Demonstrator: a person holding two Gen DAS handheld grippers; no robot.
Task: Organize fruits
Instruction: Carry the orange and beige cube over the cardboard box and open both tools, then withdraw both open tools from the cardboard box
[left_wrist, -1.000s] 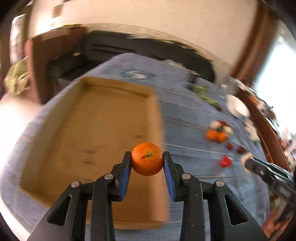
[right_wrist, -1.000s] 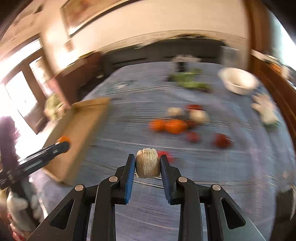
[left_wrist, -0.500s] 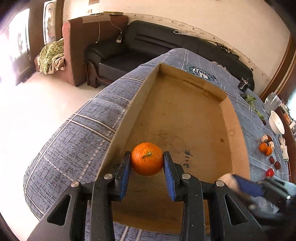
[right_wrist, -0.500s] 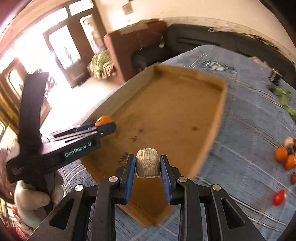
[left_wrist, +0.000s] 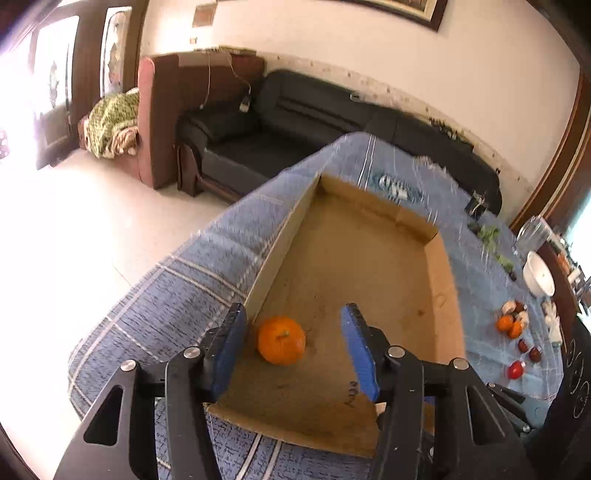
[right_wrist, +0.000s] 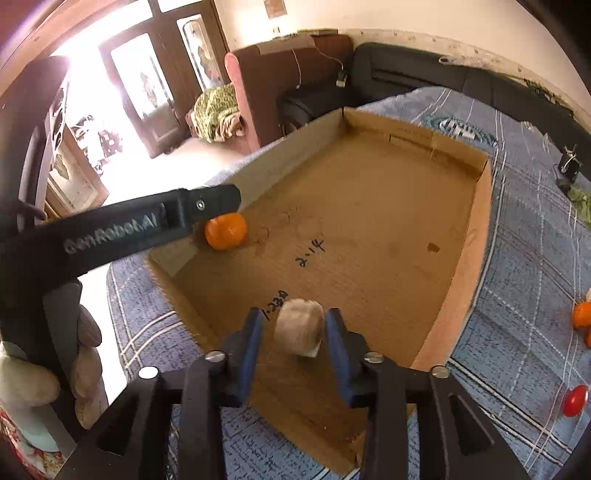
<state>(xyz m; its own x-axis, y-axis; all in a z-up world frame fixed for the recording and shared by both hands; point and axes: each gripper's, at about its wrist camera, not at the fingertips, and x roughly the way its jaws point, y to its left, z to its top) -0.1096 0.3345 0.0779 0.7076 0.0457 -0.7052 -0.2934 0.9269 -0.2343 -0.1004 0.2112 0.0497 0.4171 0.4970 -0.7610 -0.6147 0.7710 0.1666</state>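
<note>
A shallow cardboard tray (left_wrist: 441, 266) (right_wrist: 476, 229) lies on the blue checked tablecloth. An orange mandarin (left_wrist: 282, 339) (right_wrist: 225, 230) rests on the tray floor by its left wall. My left gripper (left_wrist: 293, 345) is open, its blue pads either side of the mandarin and apart from it; it shows from the side in the right wrist view (right_wrist: 207, 203). My right gripper (right_wrist: 294, 332) hangs over the tray's near end with a pale beige mushroom-like piece (right_wrist: 300, 326) between its pads; the pads look slightly apart and the piece is blurred.
More small fruits (left_wrist: 511, 325) lie on the cloth to the right: orange ones, dark red ones and a red tomato (left_wrist: 516, 369) (right_wrist: 574, 400). A white bowl (left_wrist: 539, 275) and greens (left_wrist: 487, 236) sit farther back. A black sofa (left_wrist: 295, 122) stands behind the table.
My left gripper has opened and let the mandarin down onto the tray floor. My right gripper has moved in over the tray's near end, and its pads have loosened around the beige piece.
</note>
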